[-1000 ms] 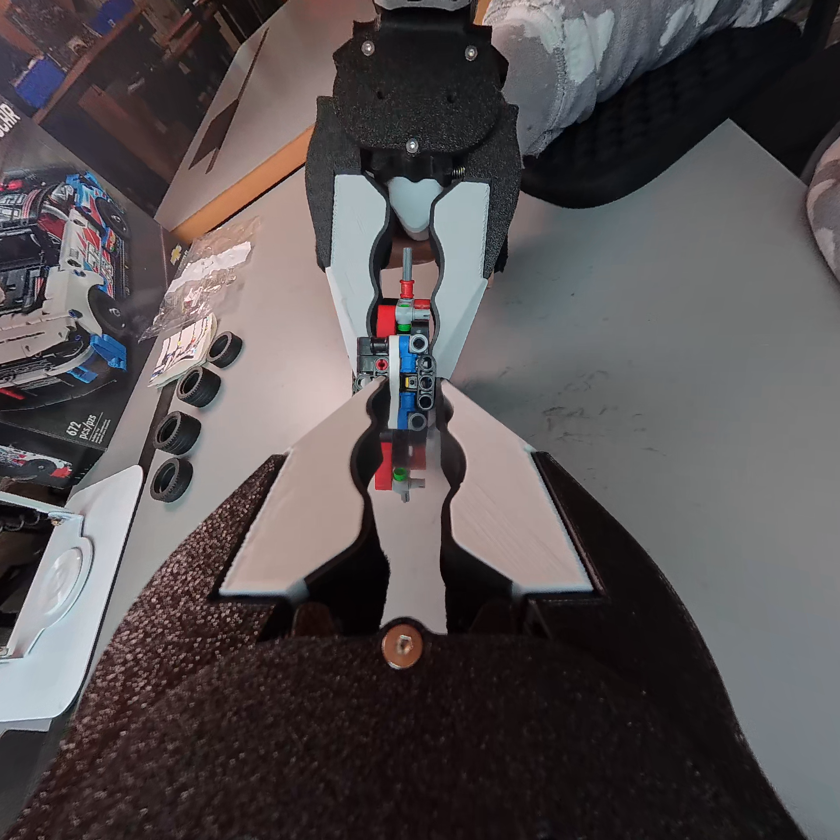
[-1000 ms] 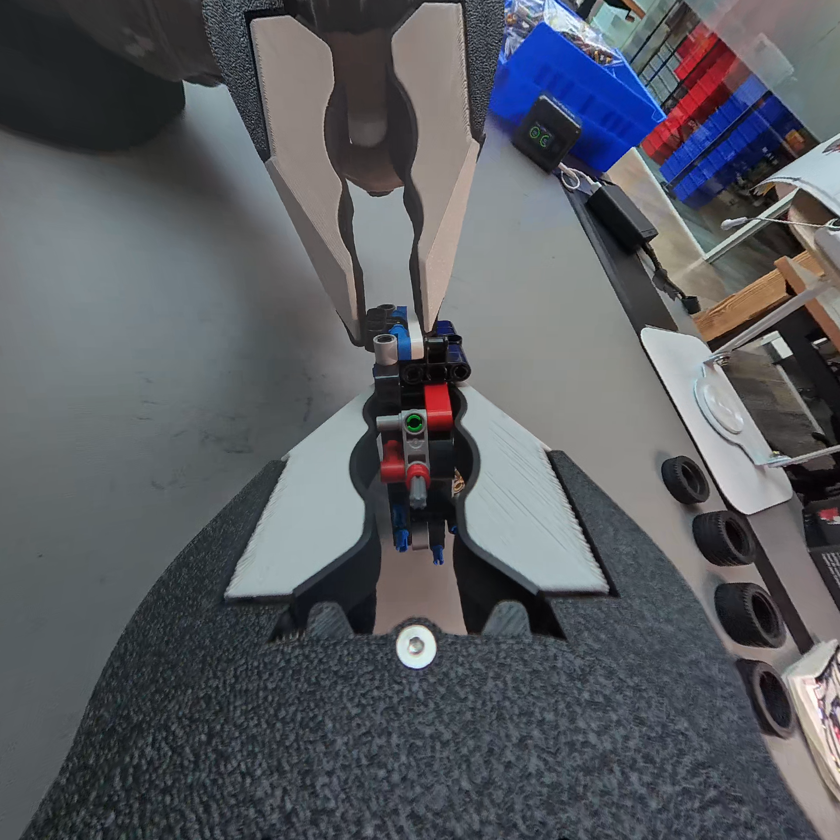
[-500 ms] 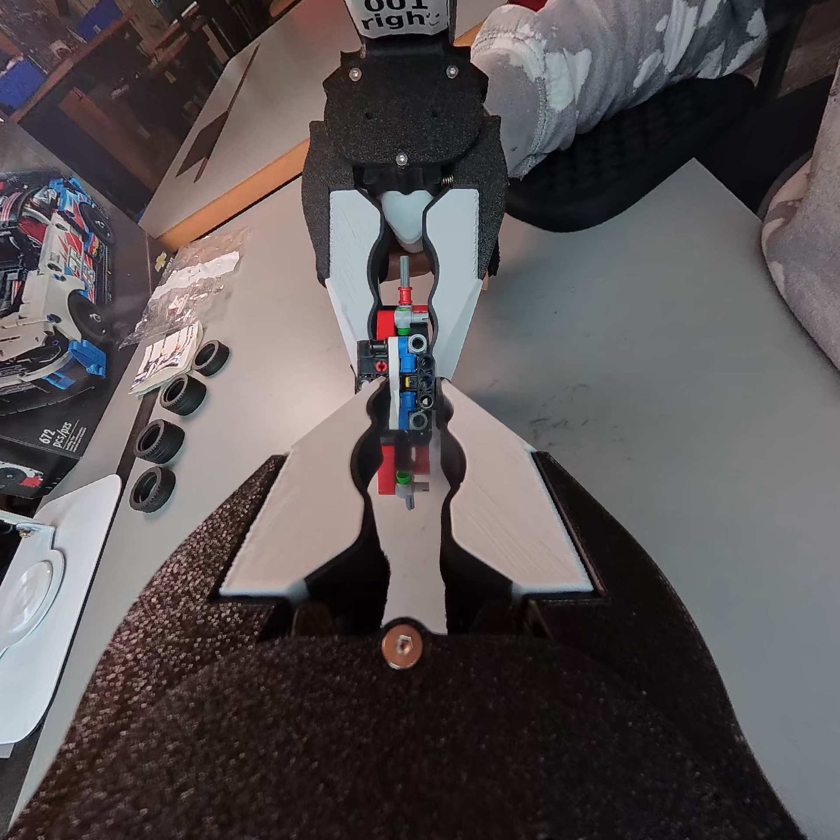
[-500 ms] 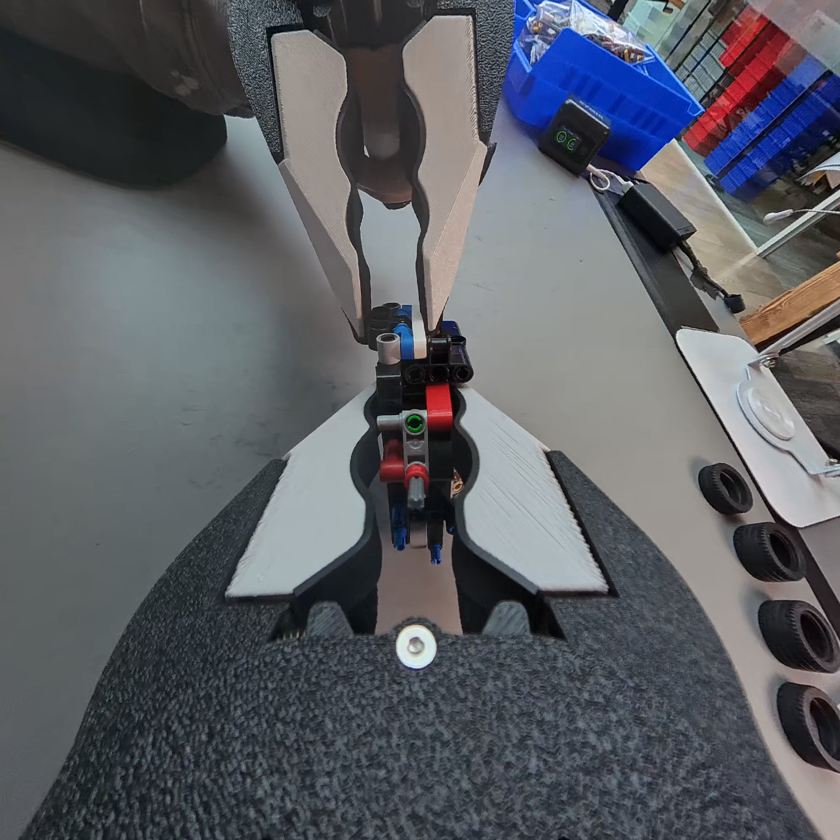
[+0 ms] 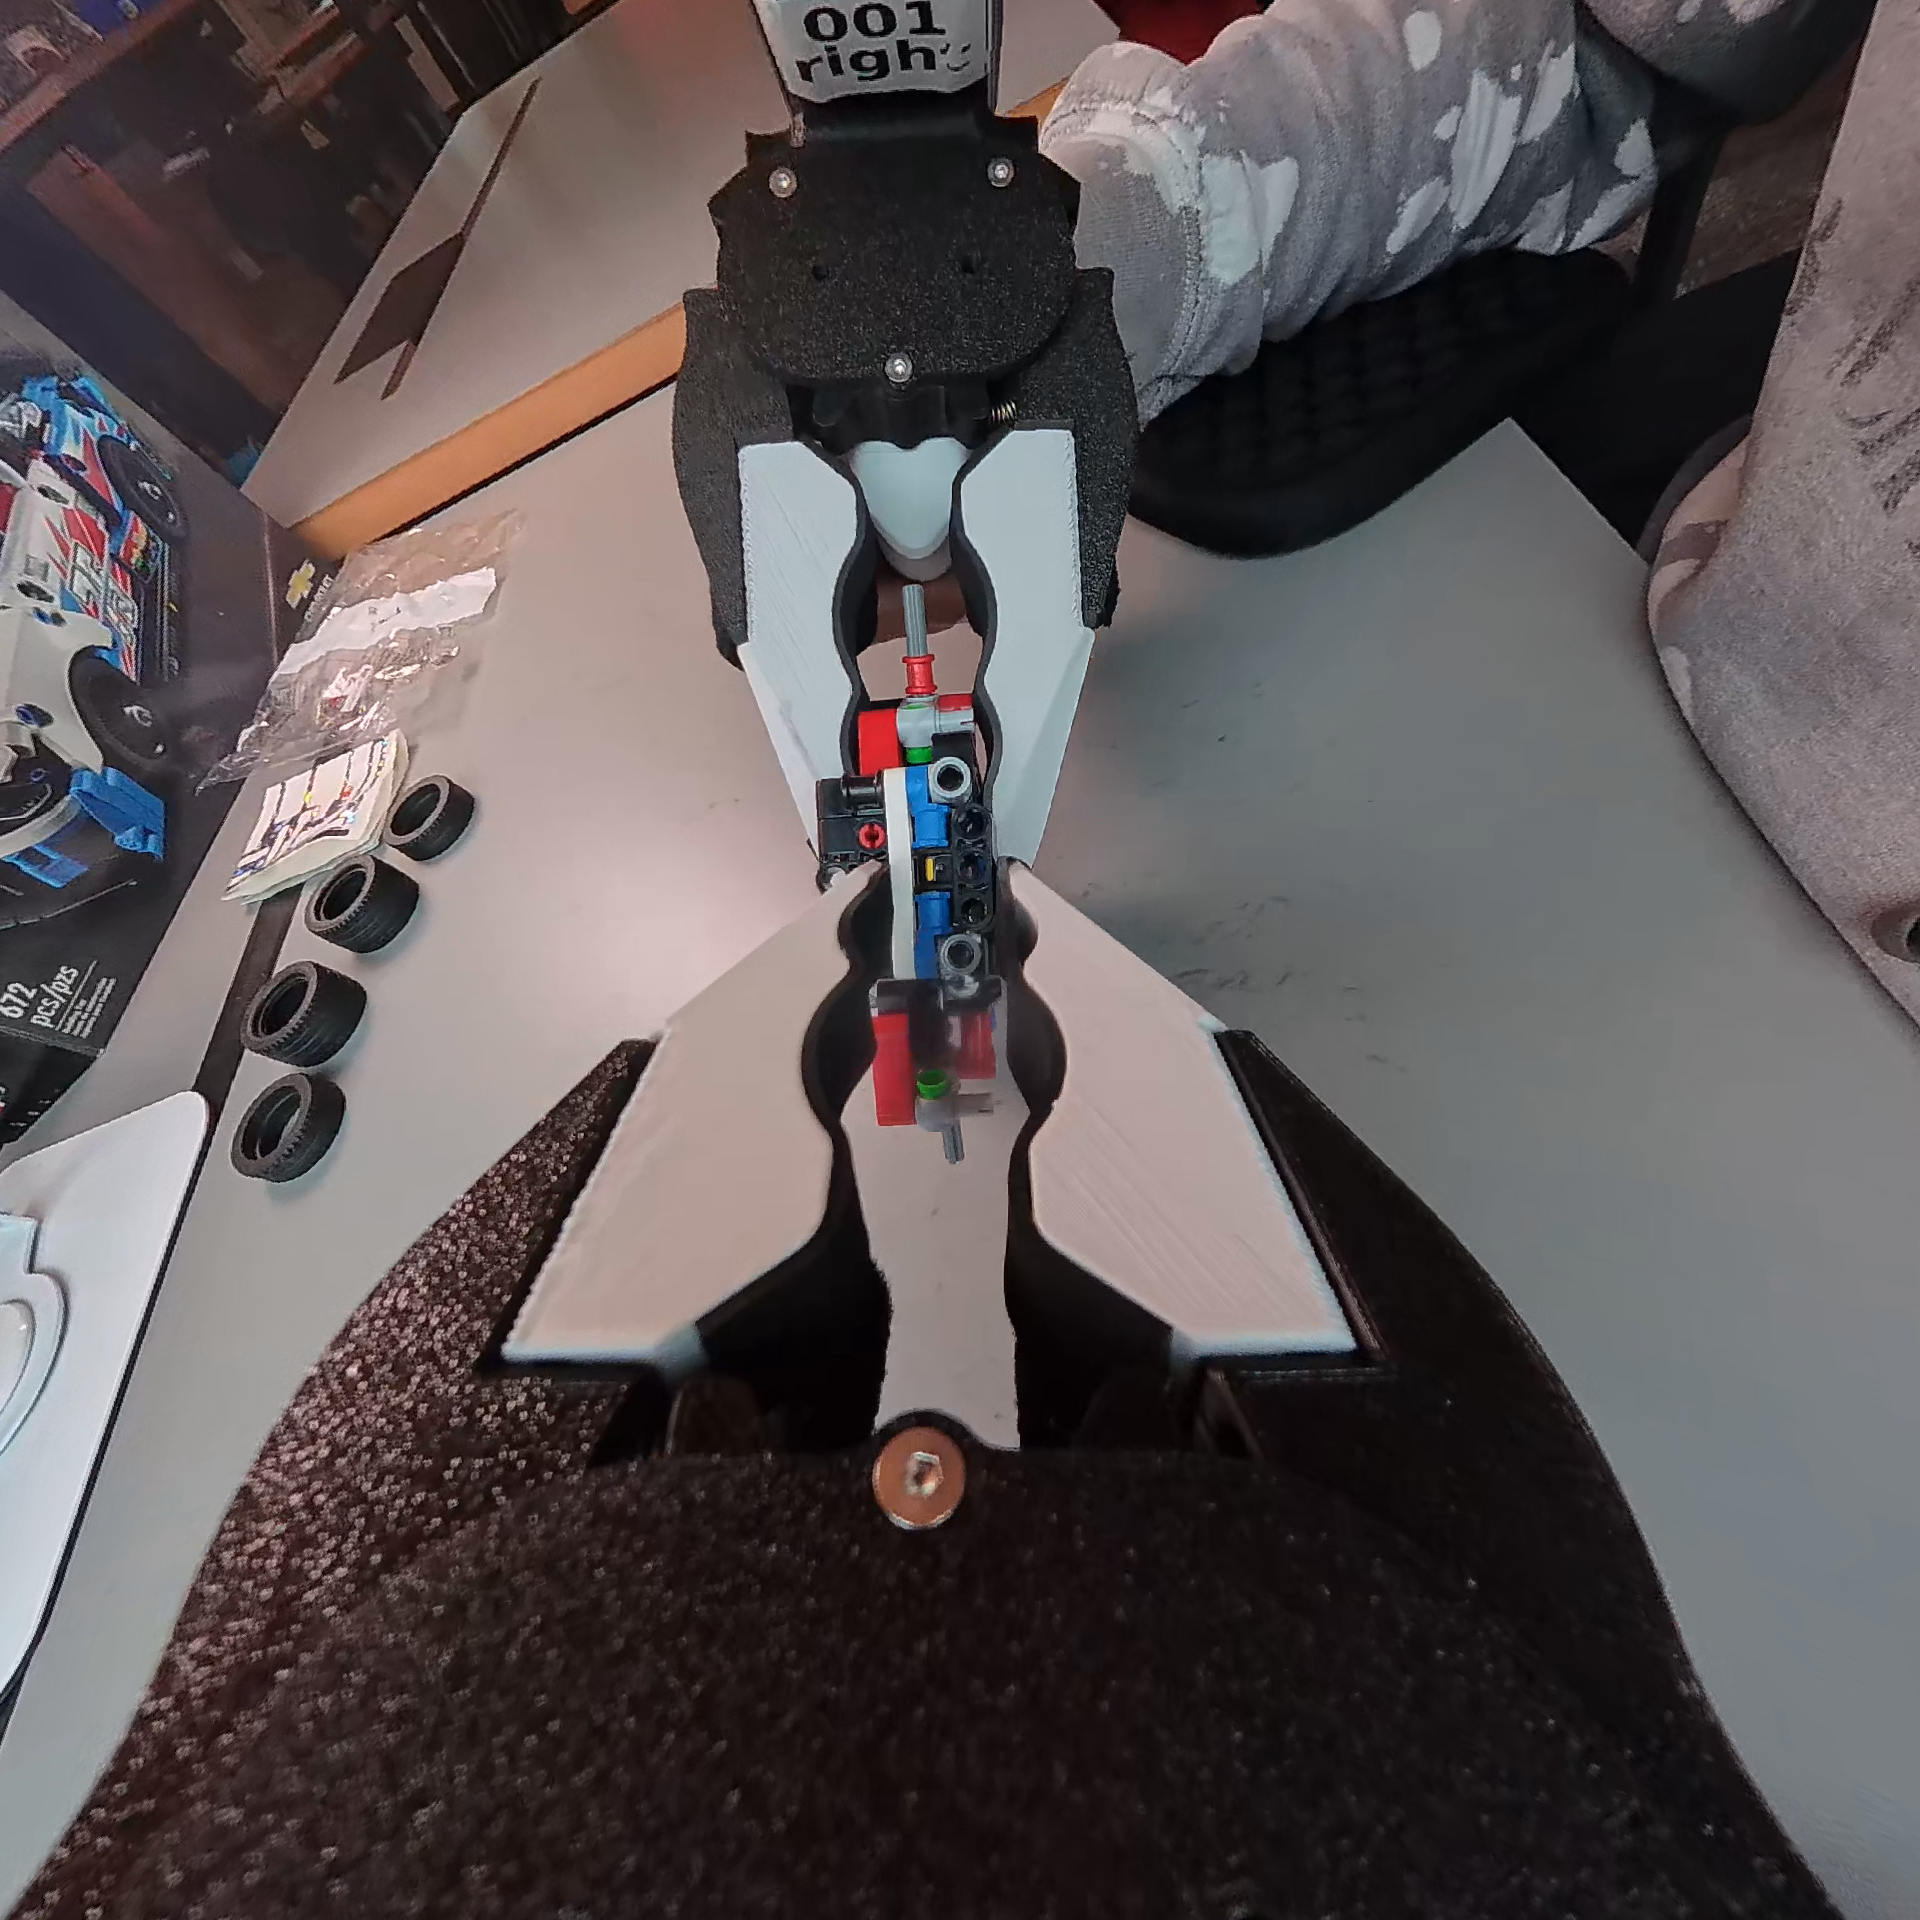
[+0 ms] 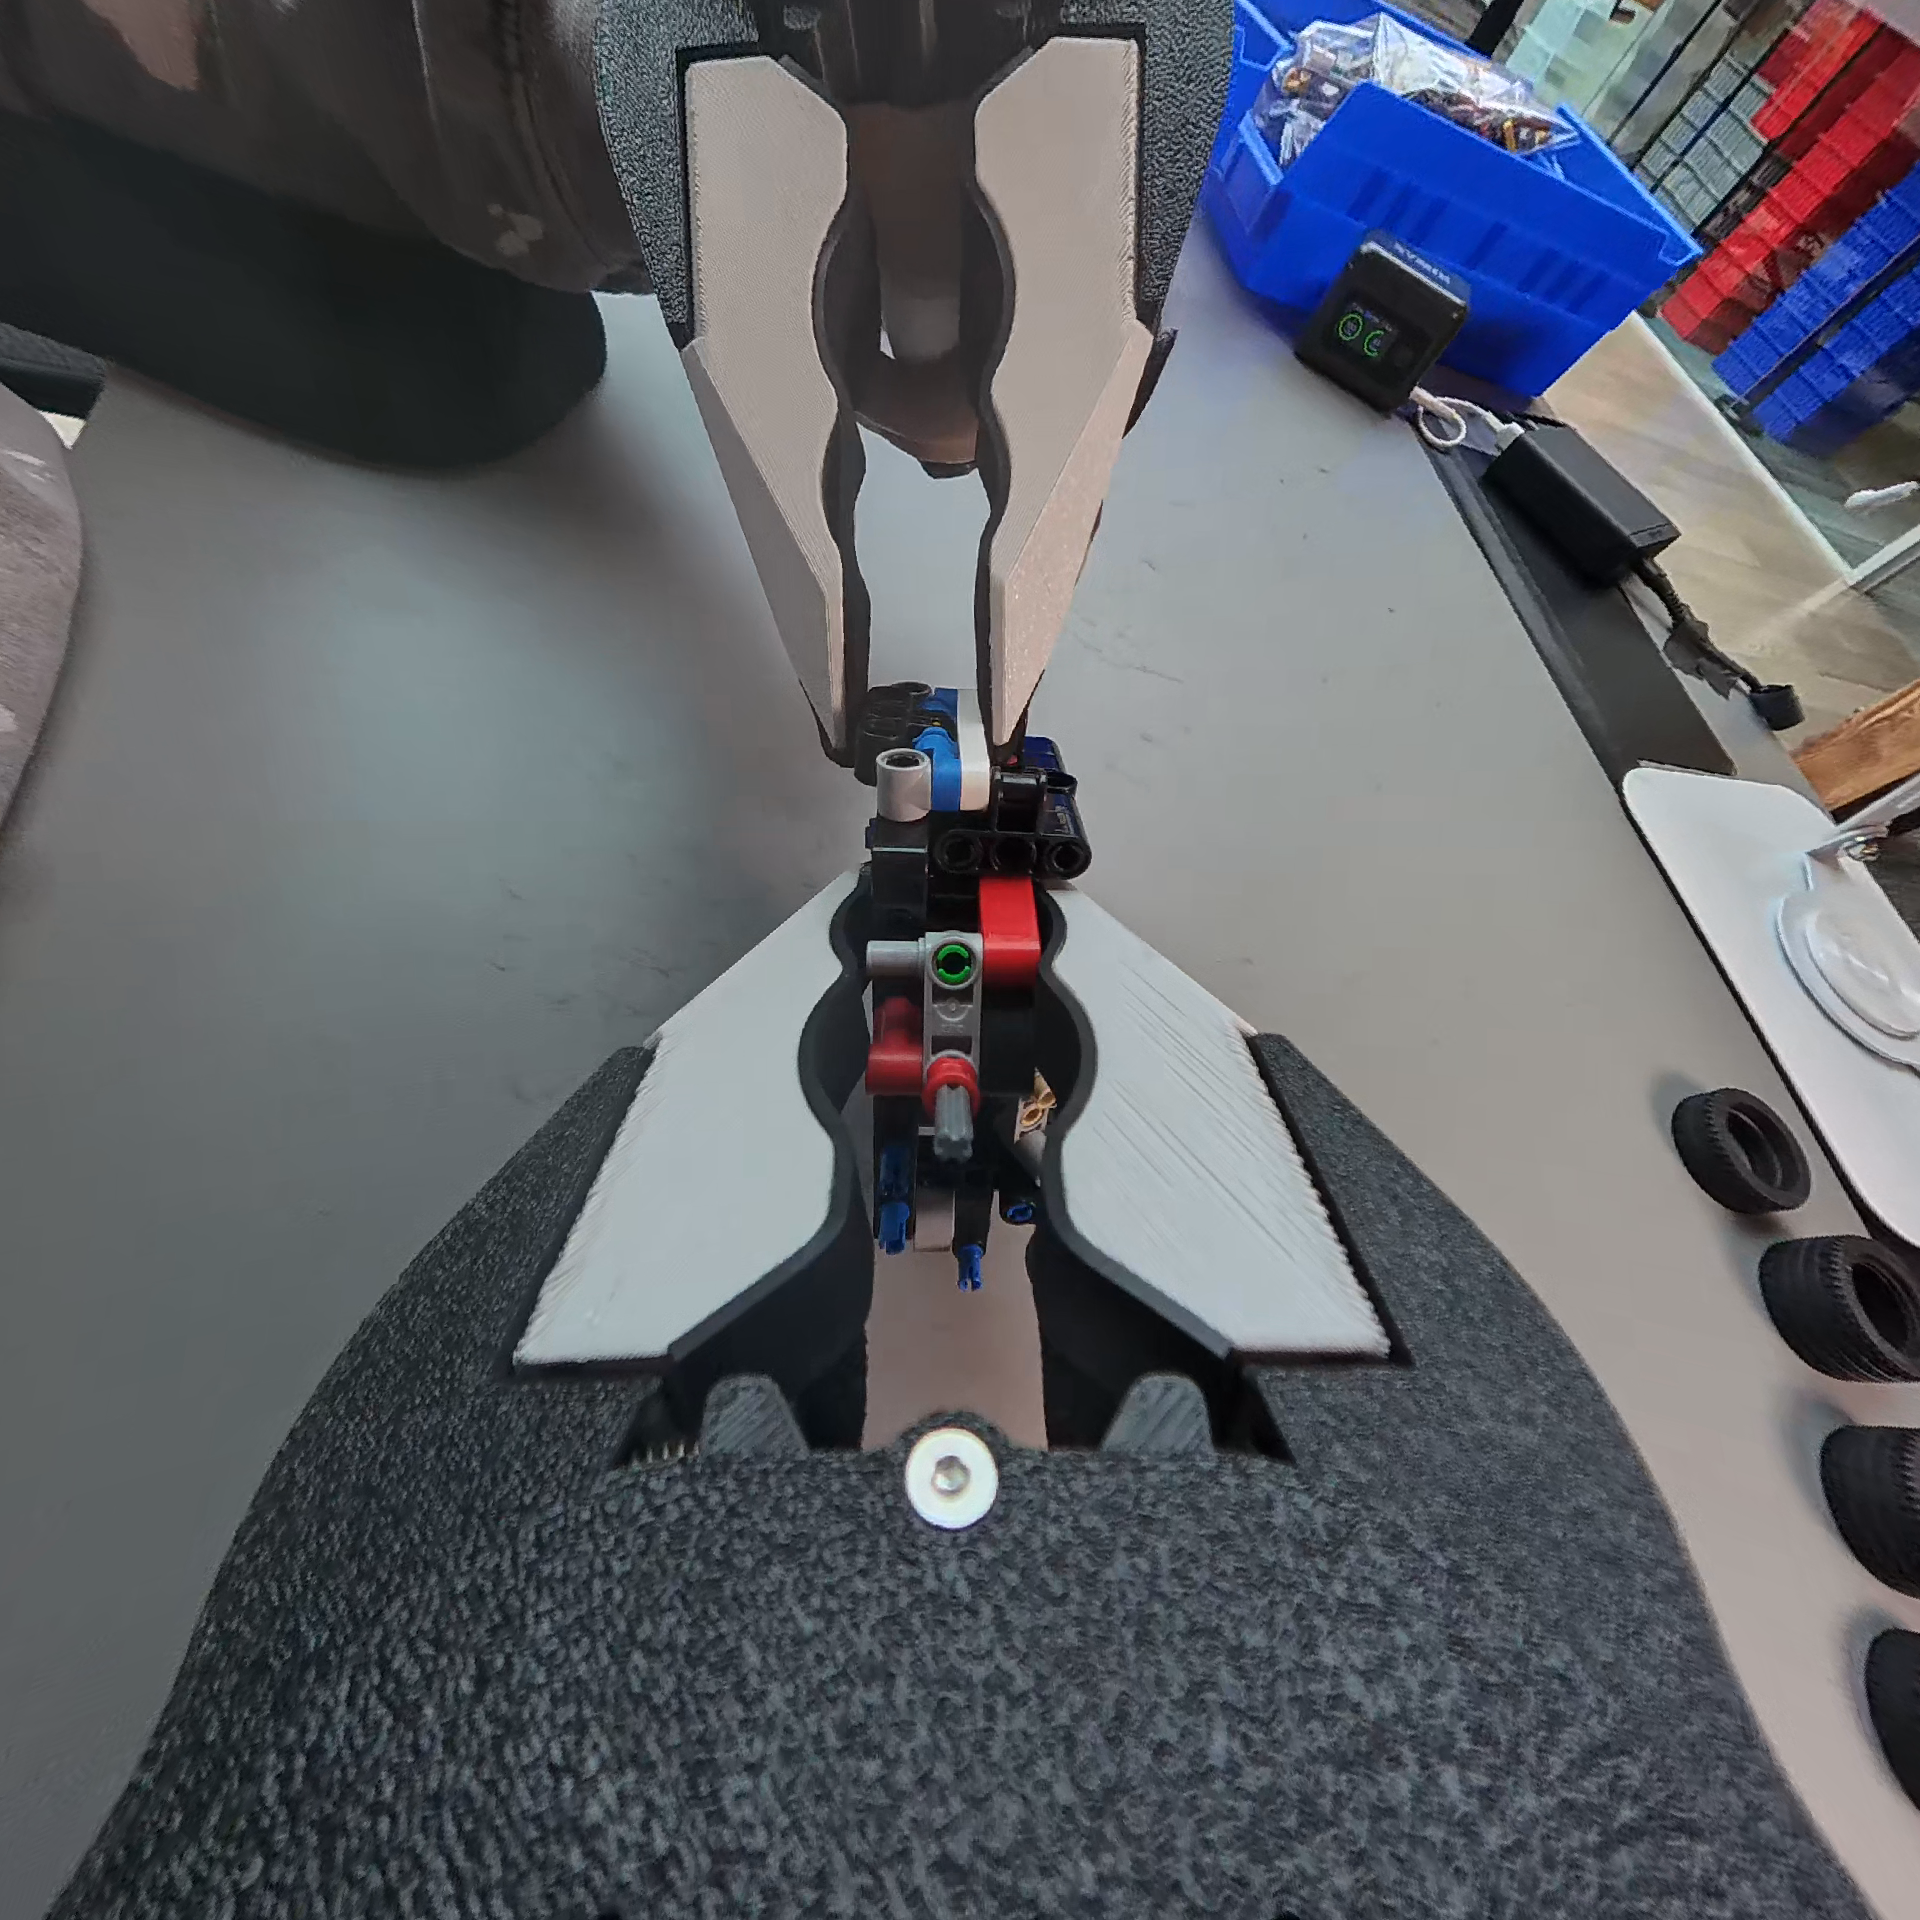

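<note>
A small toy-brick assembly (image 5: 940,862) of black, blue, white, red and grey parts is held between both grippers over the grey table (image 5: 1351,935). My left gripper (image 5: 935,883) is shut on one end of it. My right gripper (image 6: 961,894) is shut on the other end, where a red piece and a grey axle part of the assembly (image 6: 1003,925) sit between its fingers. The grippers face each other tip to tip. The right gripper (image 5: 923,821) shows in the left wrist view, and the left gripper (image 6: 925,743) shows in the right wrist view.
Several black tyres (image 5: 358,904) (image 6: 1740,1148) lie in a row beside a sticker sheet (image 5: 322,821), a clear plastic bag (image 5: 384,623) and the set's box (image 5: 62,644). A white plate (image 6: 1766,935), a blue bin (image 6: 1455,177), a small black device (image 6: 1382,322) and a power adapter (image 6: 1579,509) line one table edge. A sleeve (image 5: 1299,187) is behind. My left and right fingertips are right by each other.
Both grippers keep their hold on the assembly. The held pair has shifted over the table: the tyres slide left in the left wrist view and down-right in the right wrist view.
</note>
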Demonstrator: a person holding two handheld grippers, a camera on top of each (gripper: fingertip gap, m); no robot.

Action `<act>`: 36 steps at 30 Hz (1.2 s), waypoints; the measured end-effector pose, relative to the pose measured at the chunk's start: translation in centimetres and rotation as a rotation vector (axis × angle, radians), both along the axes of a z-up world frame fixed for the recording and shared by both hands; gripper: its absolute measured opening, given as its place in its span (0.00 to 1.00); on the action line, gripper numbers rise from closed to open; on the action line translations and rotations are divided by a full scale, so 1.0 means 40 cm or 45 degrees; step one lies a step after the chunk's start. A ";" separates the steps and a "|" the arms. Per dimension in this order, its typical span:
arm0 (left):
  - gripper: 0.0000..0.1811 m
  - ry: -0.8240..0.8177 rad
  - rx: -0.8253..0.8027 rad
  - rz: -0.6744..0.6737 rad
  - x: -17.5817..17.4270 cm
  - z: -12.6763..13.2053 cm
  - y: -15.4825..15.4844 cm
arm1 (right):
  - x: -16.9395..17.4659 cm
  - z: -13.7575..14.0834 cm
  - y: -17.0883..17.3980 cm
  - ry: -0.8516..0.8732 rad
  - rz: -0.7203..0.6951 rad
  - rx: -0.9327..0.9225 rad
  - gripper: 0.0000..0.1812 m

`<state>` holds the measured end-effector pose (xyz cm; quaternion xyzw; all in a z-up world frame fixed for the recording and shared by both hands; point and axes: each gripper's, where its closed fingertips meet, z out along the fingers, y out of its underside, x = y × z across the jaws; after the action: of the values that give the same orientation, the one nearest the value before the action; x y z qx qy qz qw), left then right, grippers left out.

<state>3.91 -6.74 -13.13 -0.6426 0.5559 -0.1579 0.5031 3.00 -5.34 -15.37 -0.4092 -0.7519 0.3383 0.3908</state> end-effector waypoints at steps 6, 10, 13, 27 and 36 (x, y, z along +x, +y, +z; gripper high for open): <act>0.10 -0.020 -0.055 -0.019 0.002 0.001 -0.003 | 0.006 0.000 -0.003 -0.034 0.014 -0.013 0.15; 0.10 -0.182 -0.015 0.070 -0.065 0.084 0.013 | 0.053 -0.021 0.087 -0.091 -0.109 0.108 0.15; 0.10 -0.222 -0.022 0.079 -0.091 0.110 0.004 | 0.037 0.067 0.058 0.075 -0.066 0.016 0.15; 0.11 -0.018 0.066 0.262 -0.128 -0.011 0.086 | 0.055 0.001 0.293 0.030 -0.468 0.585 0.15; 0.12 0.120 0.066 0.283 -0.113 -0.091 0.104 | 0.070 -0.077 0.360 -0.148 -0.549 0.854 0.15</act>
<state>-0.60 -2.59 -16.78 -0.6937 0.5083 -0.0562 0.5073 5.82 9.04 -18.47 -0.4257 -0.7384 -0.0391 0.5215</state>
